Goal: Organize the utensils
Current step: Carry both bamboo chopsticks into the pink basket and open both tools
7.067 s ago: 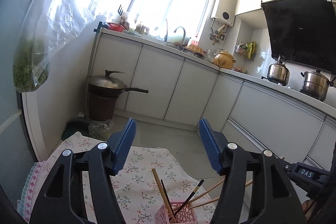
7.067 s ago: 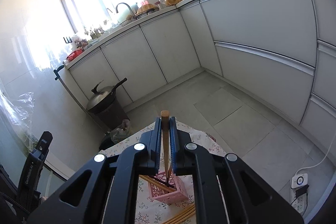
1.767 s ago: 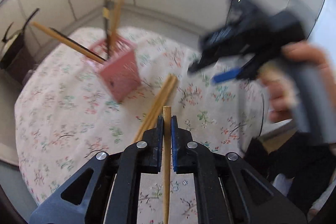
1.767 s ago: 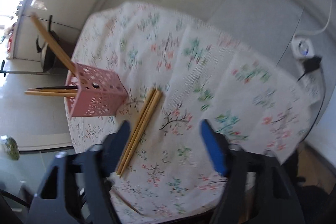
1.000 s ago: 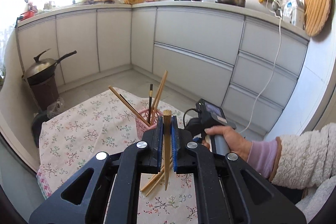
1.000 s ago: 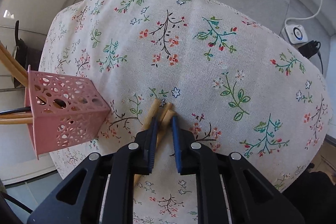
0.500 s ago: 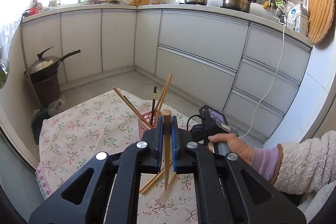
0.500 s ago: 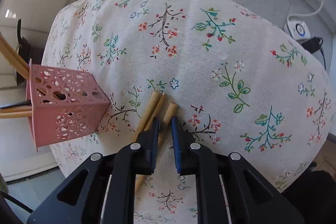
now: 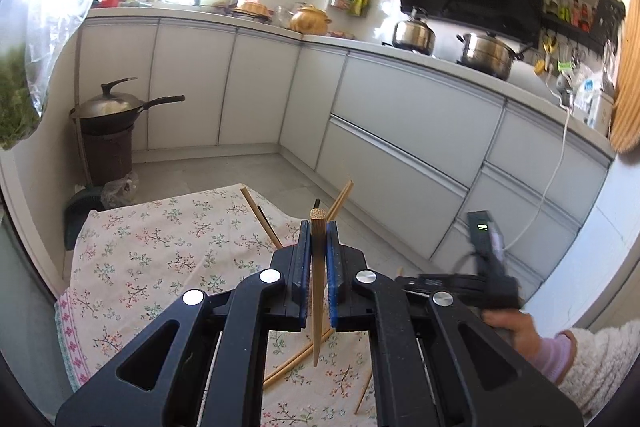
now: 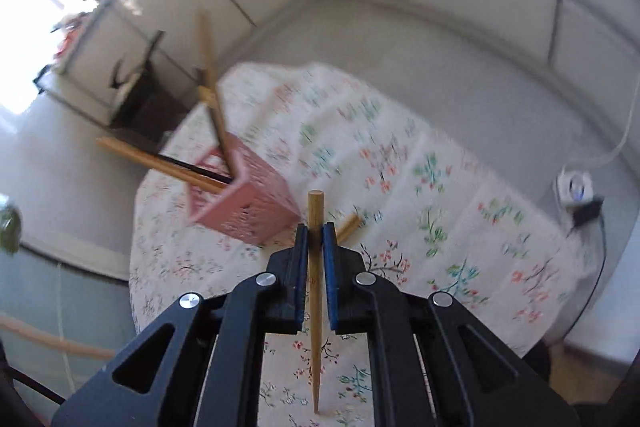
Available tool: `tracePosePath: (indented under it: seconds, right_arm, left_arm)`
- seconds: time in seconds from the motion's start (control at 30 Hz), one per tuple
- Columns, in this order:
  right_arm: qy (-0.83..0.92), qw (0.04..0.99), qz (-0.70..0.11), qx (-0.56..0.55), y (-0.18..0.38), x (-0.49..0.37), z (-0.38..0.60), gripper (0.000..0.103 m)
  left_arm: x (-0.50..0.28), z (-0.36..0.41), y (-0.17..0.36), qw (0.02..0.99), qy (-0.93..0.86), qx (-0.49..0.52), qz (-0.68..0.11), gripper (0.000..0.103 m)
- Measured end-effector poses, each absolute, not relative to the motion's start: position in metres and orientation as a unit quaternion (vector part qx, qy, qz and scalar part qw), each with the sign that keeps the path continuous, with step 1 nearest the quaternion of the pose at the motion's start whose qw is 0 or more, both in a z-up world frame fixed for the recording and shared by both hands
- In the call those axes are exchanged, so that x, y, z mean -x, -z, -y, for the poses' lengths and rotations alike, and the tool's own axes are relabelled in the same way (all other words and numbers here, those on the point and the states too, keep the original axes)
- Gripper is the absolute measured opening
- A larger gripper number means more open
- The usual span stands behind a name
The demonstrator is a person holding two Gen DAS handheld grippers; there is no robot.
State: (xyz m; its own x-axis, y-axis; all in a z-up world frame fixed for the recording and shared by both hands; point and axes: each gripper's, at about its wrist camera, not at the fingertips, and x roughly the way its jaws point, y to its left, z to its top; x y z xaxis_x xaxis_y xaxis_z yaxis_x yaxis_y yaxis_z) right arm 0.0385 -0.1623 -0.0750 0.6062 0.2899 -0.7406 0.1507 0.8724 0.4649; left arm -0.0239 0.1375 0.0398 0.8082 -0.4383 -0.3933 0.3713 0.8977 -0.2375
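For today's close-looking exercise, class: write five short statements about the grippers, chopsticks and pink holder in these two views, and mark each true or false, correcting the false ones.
1. The left gripper is shut on a chopstick. True.
2. The right gripper is open and holds nothing. False: it is shut on a chopstick of its own.
3. The pink holder already has chopsticks in it. True.
4. The table has a plain white cloth. False: the tablecloth is floral.
5. No chopsticks lie loose on the table. False: loose chopsticks lie on the cloth below the left gripper.
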Motion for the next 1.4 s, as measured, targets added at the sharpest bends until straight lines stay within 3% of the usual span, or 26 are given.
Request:
tracePosePath:
  seconds: [0.27,0.6,0.8,1.27,1.3,1.4]
  right_arm:
    - [-0.095,0.909,-0.339,-0.224,-0.008,0.0,0.172,0.008]
    - [-0.112,0.927,-0.234,-0.27,-0.092,-0.017,0.202,0.008]
    - [-0.102,0.933,-0.214,-0.272,-0.105,-0.042,0.207,0.008]
    - [-0.08,0.934,-0.232,-0.26,-0.08,-0.078,0.198,0.008]
    - [-0.08,0.934,-0.234,-0.258,-0.079,-0.08,0.196,0.008]
    - [-0.079,0.935,-0.234,-0.253,-0.078,-0.083,0.191,0.008]
  left_arm:
    - [0.013,-0.134,-0.06,0.955,0.174,0.137,-0.195,0.006]
    - [-0.008,-0.111,-0.111,0.973,0.143,0.121,-0.133,0.007]
    - [-0.04,-0.102,-0.115,0.976,0.127,0.124,-0.126,0.007]
    - [-0.099,-0.085,-0.064,0.973,0.101,0.111,-0.175,0.008]
    - [-0.102,-0.084,-0.062,0.972,0.1,0.112,-0.178,0.013]
    - [-0.103,-0.089,-0.058,0.969,0.111,0.131,-0.178,0.04]
